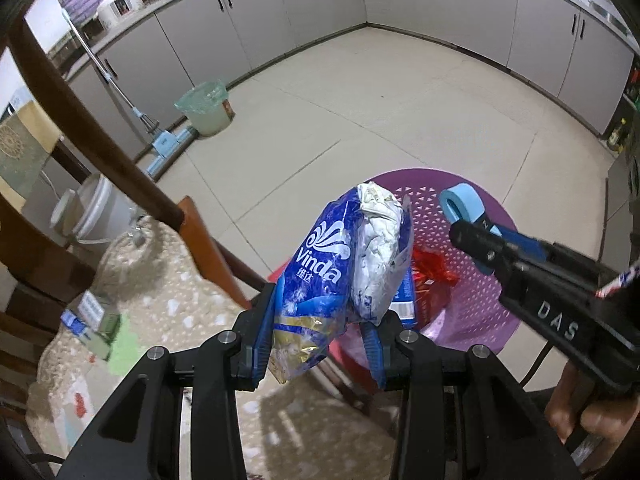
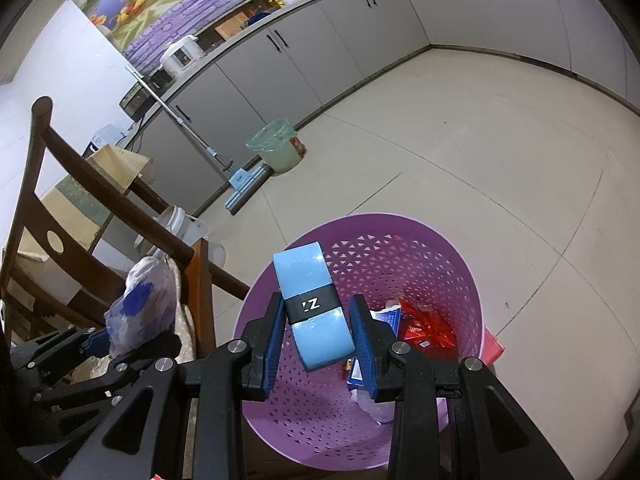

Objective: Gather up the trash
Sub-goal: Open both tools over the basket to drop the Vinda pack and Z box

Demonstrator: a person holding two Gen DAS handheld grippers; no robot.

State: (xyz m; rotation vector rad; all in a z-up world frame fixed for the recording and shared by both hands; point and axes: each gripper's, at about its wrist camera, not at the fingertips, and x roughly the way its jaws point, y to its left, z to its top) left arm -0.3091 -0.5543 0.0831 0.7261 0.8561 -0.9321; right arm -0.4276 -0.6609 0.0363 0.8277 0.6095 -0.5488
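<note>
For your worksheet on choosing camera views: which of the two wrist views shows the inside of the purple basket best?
The right wrist view: it looks down into the purple basket, showing its perforated wall, the red wrapper and other trash inside. In the left wrist view the basket is largely hidden behind the blue Vinda wrapper and the right gripper.

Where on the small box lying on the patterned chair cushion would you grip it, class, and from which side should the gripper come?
Grip the small box across its narrow width, coming down from above. It lies flat on the cushion with its top exposed and nothing stacked on it, so the long side faces are the easiest for the pads to meet. Both grippers are full now, so one must first empty.
</note>
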